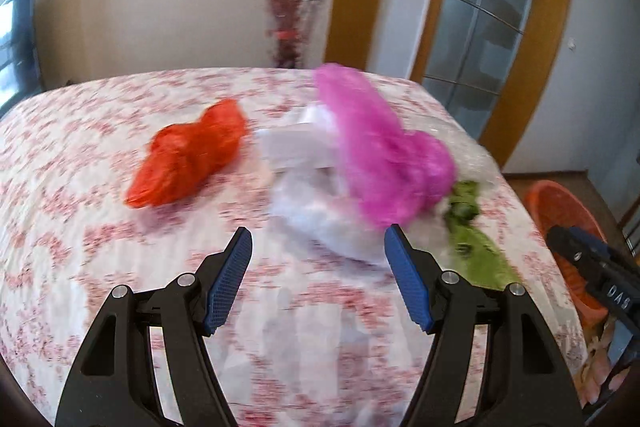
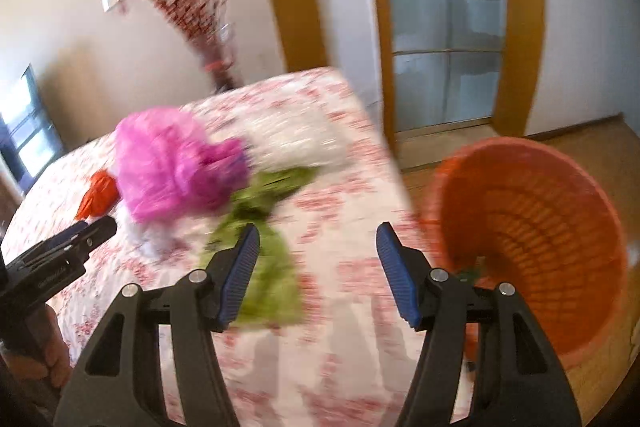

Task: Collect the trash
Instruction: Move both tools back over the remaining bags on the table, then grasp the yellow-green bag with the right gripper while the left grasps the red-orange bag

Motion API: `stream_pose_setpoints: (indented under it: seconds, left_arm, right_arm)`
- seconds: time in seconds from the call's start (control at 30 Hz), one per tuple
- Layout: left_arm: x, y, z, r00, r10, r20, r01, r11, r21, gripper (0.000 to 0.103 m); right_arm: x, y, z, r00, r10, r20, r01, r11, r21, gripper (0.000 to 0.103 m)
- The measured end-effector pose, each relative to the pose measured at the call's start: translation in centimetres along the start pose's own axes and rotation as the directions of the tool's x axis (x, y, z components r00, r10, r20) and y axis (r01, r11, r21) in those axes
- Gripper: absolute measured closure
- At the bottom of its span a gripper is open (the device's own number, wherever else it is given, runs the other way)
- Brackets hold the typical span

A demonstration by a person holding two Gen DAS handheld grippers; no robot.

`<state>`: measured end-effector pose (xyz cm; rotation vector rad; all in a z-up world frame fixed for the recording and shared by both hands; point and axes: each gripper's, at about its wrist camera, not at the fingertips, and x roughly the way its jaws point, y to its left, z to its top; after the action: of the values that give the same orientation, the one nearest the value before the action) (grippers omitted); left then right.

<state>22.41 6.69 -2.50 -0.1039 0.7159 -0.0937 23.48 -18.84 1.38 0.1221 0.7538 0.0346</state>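
Crumpled plastic bags lie on a table with a red-flowered cloth (image 1: 100, 267): an orange-red bag (image 1: 188, 155), a white bag (image 1: 320, 211), a pink bag (image 1: 380, 147) on top of it, and a green bag (image 1: 476, 243). My left gripper (image 1: 318, 255) is open and empty, just short of the white bag. My right gripper (image 2: 318, 255) is open and empty over the table's right part, beside the green bag (image 2: 260, 247). The pink bag (image 2: 176, 163) and the orange-red bag (image 2: 98, 195) lie further left. An orange mesh basket (image 2: 532, 227) stands on the floor right of the table.
The table's right edge (image 2: 392, 163) drops to a wooden floor (image 2: 592, 147). A vase of red branches (image 1: 288, 7) stands behind the table by the wall. A glass door in a wooden frame (image 2: 448, 27) is behind the basket. The view is motion-blurred.
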Motion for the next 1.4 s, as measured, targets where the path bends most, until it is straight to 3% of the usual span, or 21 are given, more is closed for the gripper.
stream_pose_setpoints:
  seconds: [0.33, 0.57, 0.67, 0.77, 1.0, 1.4]
  left_arm:
    - [0.0, 3.5, 0.0, 1.000, 0.031, -0.003, -0.031, 0.998, -0.054, 0.035]
    - [0.3, 4.3, -0.3, 0.999, 0.037, -0.012, -0.038, 0.997, -0.068, 0.035]
    - [0.3, 4.6, -0.3, 0.999, 0.031, -0.021, -0.032, 0.996, -0.080, 0.035]
    - [0.4, 4.9, -0.3, 0.999, 0.033, -0.022, -0.035, 0.995, -0.088, 0.035]
    - [0.4, 5.4, 0.0, 0.999, 0.046, -0.021, -0.048, 0.995, -0.093, 0.035]
    - [2.2, 7.7, 3.6, 0.989, 0.146, 0.004, -0.145, 0.985, -0.090, 0.035]
  right_arm:
    - [4.6, 5.3, 0.5, 0.995, 0.037, -0.094, -0.044, 0.996, -0.072, 0.043]
    - [7.1, 5.2, 0.7, 0.987, 0.004, -0.161, -0.016, 0.997, -0.070, 0.046]
    - [7.5, 5.1, 0.5, 0.984, -0.005, -0.178, -0.008, 0.997, -0.073, 0.053]
    - [7.2, 4.9, 0.3, 0.984, -0.025, -0.178, 0.009, 0.996, -0.092, 0.066]
    - [5.8, 3.5, -0.5, 0.984, 0.000, -0.176, -0.012, 0.998, -0.065, 0.088]
    - [1.3, 2.8, -0.9, 0.992, 0.066, -0.109, -0.072, 0.996, -0.052, 0.094]
